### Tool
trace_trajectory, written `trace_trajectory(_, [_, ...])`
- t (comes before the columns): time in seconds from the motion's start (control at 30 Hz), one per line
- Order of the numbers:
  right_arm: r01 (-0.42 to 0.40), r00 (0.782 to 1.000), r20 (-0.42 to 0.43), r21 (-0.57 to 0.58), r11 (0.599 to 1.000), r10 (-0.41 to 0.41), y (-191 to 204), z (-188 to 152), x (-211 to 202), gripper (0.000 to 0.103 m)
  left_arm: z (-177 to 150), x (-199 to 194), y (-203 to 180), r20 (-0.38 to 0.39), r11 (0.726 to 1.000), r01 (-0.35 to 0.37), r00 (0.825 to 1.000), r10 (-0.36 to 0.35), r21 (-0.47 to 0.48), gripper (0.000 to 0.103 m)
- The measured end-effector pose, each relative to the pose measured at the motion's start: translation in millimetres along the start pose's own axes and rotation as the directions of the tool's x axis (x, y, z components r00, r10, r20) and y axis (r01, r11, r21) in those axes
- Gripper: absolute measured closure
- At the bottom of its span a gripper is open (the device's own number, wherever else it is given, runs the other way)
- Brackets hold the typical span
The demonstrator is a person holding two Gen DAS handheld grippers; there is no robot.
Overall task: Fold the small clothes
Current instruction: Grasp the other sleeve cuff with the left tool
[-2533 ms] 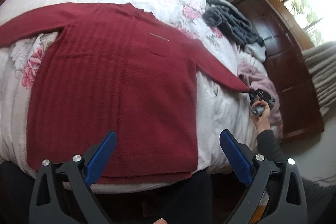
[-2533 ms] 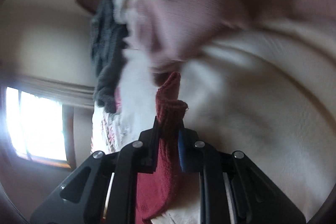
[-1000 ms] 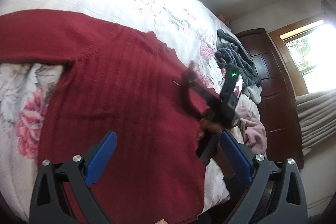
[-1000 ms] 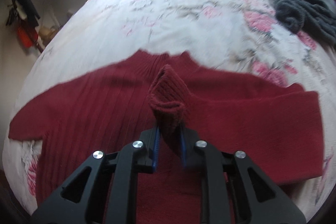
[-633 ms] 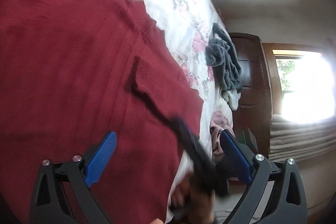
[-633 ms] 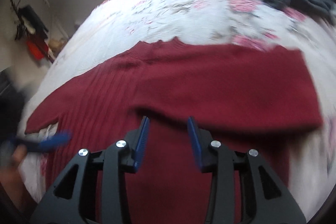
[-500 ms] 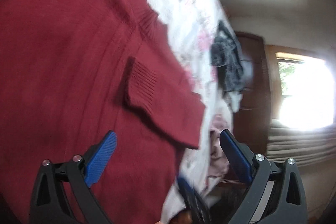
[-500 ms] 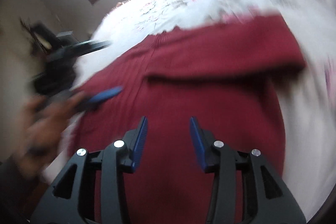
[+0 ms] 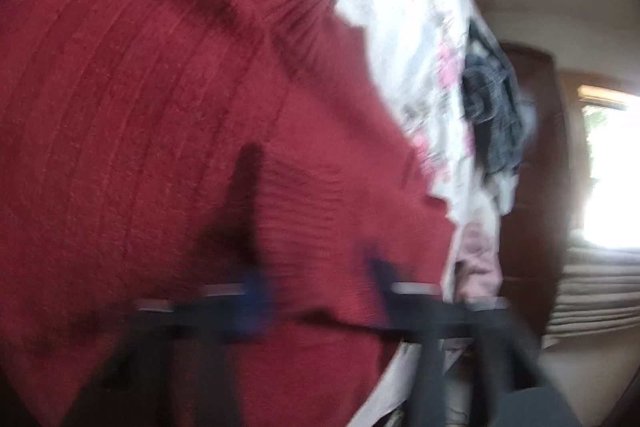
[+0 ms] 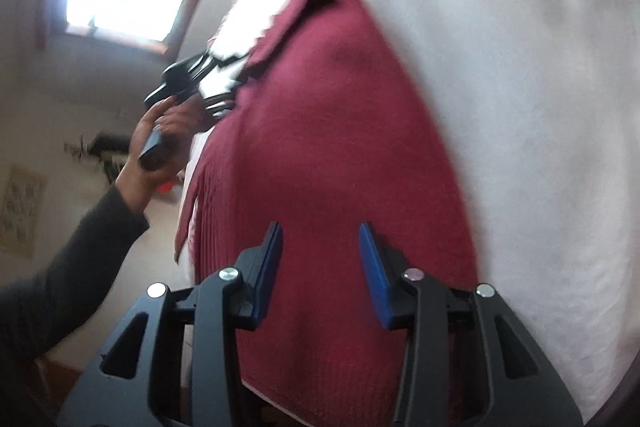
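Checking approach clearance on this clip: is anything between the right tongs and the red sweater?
Nothing visible. The right tongs are open directly over the red sweater, with only its knit showing between the blue pads. The left tongs, held in a hand, are off at the sweater's far edge.

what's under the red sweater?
The red sweater lies on the white floral bedspread, which shows all around it. One sleeve is folded across the sweater's body. Whatever lies beneath the sweater's middle is covered and cannot be seen.
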State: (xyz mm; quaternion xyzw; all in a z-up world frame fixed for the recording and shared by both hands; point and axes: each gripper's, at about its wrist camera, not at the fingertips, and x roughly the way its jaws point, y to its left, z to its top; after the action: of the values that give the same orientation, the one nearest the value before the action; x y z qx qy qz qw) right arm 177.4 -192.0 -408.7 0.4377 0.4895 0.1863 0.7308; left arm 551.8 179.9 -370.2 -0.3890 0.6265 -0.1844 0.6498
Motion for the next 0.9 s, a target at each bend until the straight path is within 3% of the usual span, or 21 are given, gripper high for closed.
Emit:
trace_trajectory(0.13, [-0.037, 0.999, 0.008, 0.037, 0.999, 0.037, -6.5, 3.9, -0.4, 0.066, 3.1, -13.6, -17.7, 0.028, 0.997, -0.026, 0.999, 0.024, 0.066, 0.094])
trace_trajectory(0.3, [0.028, 1.000, -0.014, -0.024, 0.999, -0.028, 7.0, -1.4, 11.7, 0.065, 13.2, -54.1, -61.3, 0.077, 0.979, -0.041, 0.997, 0.026, 0.201, 0.095])
trace_trajectory(0.53, [0.050, 0.999, -0.010, -0.029, 0.998, -0.050, 13.7, -1.9, 22.1, 0.067, 28.2, -129.2, -95.7, 0.175, 0.946, -0.085, 0.984, 0.031, 0.312, 0.095])
trace_trajectory(0.73, [0.053, 0.999, -0.006, -0.024, 0.998, -0.053, 6.7, -0.8, 17.1, 0.067, 42.4, -168.4, -89.4, 0.227, 0.937, -0.135, 0.972, 0.062, 0.323, 0.095])
trace_trajectory(0.9, [0.057, 0.998, -0.005, -0.020, 0.998, -0.057, 4.6, 0.0, 16.7, 0.067, 49.8, -182.7, -49.5, 0.243, 0.946, -0.161, 0.966, 0.092, 0.282, 0.095])
